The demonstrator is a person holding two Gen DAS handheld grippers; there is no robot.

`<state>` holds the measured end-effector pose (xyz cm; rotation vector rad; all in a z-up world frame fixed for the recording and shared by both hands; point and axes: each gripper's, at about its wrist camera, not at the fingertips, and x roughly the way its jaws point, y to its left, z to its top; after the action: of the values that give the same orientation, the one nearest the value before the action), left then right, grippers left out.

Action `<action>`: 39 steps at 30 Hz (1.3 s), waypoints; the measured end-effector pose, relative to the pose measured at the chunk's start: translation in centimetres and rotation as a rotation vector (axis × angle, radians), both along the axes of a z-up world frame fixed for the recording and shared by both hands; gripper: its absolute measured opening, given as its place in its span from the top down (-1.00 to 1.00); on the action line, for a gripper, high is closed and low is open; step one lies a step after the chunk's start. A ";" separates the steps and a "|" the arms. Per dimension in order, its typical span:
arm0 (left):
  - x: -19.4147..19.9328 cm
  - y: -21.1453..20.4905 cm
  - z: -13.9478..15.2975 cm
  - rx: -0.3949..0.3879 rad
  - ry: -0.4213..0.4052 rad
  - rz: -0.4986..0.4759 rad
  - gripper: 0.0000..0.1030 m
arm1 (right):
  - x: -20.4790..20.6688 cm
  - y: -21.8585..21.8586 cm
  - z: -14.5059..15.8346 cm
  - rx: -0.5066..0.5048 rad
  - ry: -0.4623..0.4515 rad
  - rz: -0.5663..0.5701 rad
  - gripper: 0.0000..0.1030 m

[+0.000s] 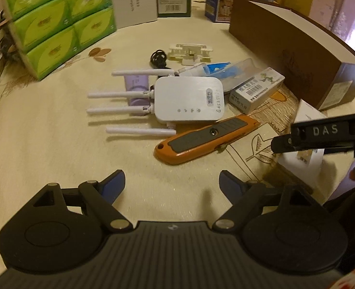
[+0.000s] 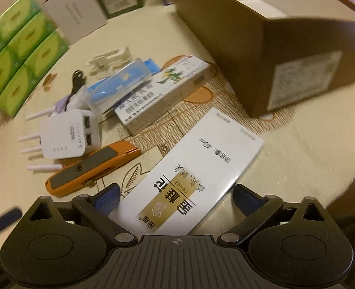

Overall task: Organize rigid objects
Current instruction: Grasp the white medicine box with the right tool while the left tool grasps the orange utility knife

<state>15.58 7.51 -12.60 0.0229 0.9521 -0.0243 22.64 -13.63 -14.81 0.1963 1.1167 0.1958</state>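
A cream worktop (image 1: 57,144) with a printed leaf pattern fills both views, ringed at the back by green tissue packs (image 1: 57,19), a white carton (image 1: 131,0) and other boxes.

A long brown box (image 1: 285,55) stands open-topped on the right; in my right view something white (image 2: 261,6) shows inside it, though I cannot tell what.

A loose pile of things lies in the middle: a white wifi router (image 1: 189,98) with four antennas, an orange utility knife (image 1: 201,139) just in front of it, a small medicine box (image 1: 256,89) beside the brown box, and a clear case (image 1: 225,69) holding something blue. Behind them lie a black cord (image 1: 158,57) and cream plastic clips (image 1: 192,53).

My left gripper (image 1: 172,180) hovers over bare cloth short of the knife, its fingers wide apart with nothing between them.

My right gripper (image 2: 175,196) has its fingers spread either side of a flat white box (image 2: 196,168) with a gold label. The box lies on the worktop between them; the pads do not press on it.
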 end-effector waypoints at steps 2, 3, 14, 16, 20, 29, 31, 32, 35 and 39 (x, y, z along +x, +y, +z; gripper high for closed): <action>0.5 0.2 -0.3 0.009 -0.012 -0.027 -0.60 | 0.0 0.0 0.1 -0.014 -0.032 0.065 -0.62; 0.7 0.3 -0.4 0.012 -0.016 -0.040 -0.60 | 0.0 0.0 0.2 -0.020 -0.043 0.095 -0.59; 3.9 0.2 -2.6 -0.004 -0.018 -0.219 -0.36 | 1.1 -1.3 0.5 -0.046 -0.037 0.271 -0.36; 4.3 0.0 -3.2 -0.010 -0.001 -0.220 -0.29 | 1.2 -1.7 0.5 -0.043 -0.028 0.278 -0.36; 4.0 -0.4 -3.1 -0.023 0.003 -0.199 -0.23 | 1.2 -2.7 0.3 -0.021 0.004 0.261 -0.35; 0.8 -3.5 -2.7 -0.083 0.037 -0.230 -0.18 | 0.8 -4.1 -0.3 -0.003 0.026 0.235 -0.35; 0.8 -4.2 -2.5 -0.088 0.041 -0.245 -0.13 | 0.6 -4.4 -0.2 -0.001 0.021 0.235 -0.35; 1.0 -4.5 -2.4 -0.076 0.042 -0.245 -0.09 | 0.6 -4.4 -0.2 -0.001 0.017 0.237 -0.35; 2.5 -5.0 -2.2 -0.042 0.042 -0.251 0.03 | 0.4 -4.4 -0.1 -0.002 0.004 0.240 -0.35; 4.5 -6.3 -2.4 0.027 0.046 -0.285 0.14 | 0.3 -4.1 -0.1 -0.015 -0.014 0.249 -0.35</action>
<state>20.10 1.24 -15.05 0.1837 0.9891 -0.2755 22.91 -17.70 -14.93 0.0421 1.1265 0.4095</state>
